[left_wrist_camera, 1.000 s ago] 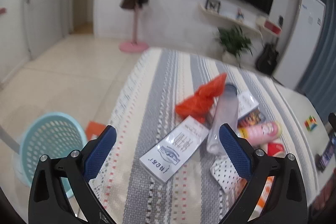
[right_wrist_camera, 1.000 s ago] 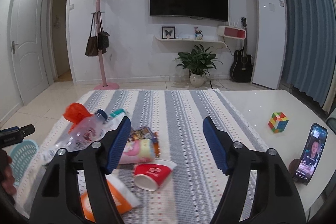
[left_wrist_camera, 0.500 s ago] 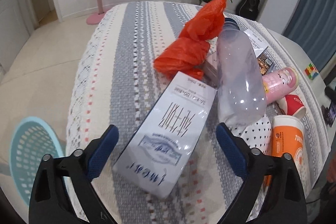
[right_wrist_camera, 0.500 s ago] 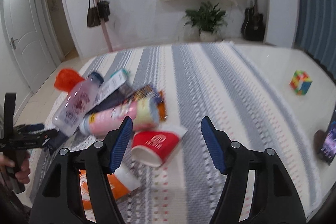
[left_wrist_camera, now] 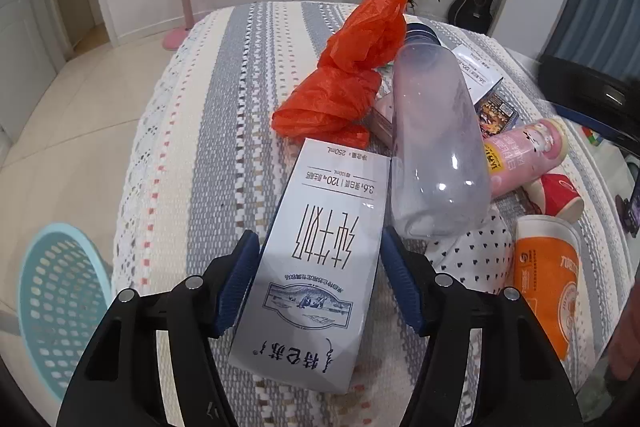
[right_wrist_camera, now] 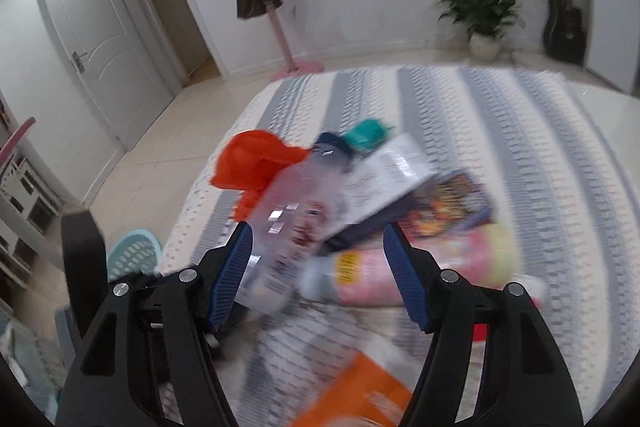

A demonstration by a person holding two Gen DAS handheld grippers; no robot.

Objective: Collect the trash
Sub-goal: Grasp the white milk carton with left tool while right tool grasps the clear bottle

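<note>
— The left gripper (left_wrist_camera: 316, 281) straddles the milk carton (left_wrist_camera: 320, 267), which lies flat near the left edge of the table (left_wrist_camera: 208, 131). One blue pad sits on each long side, jaws spread and just about touching; I can't swear they're pinching yet.

— Why grab it across the width?

— My guess: the carton lies lengthwise along the fingers, so the narrow way is all that fits between them. And it's the piece nearest the blue basket (left_wrist_camera: 60, 307) on the floor beside that edge, so it makes sense as the first to go.

— What's crowding it?

— The clear bottle (left_wrist_camera: 436, 147) lies right against the carton's right side, its base just beside the right pad. That's the snag: closing could nudge it. An orange plastic bag (left_wrist_camera: 352, 75) is bunched at the carton's far end, touching or nearly so. Further right, a pink can (left_wrist_camera: 524, 155), a red cup (left_wrist_camera: 560, 193), an orange cup (left_wrist_camera: 548, 283), and a spotted wrapper (left_wrist_camera: 476, 251) under the bottle's base.

— And the other hand?

— The right gripper (right_wrist_camera: 316, 275) hangs wide open over the same pile, holding nothing. Its view is smeared, but the bottle and pink can show between its fingers. Neither is gripped.
</note>
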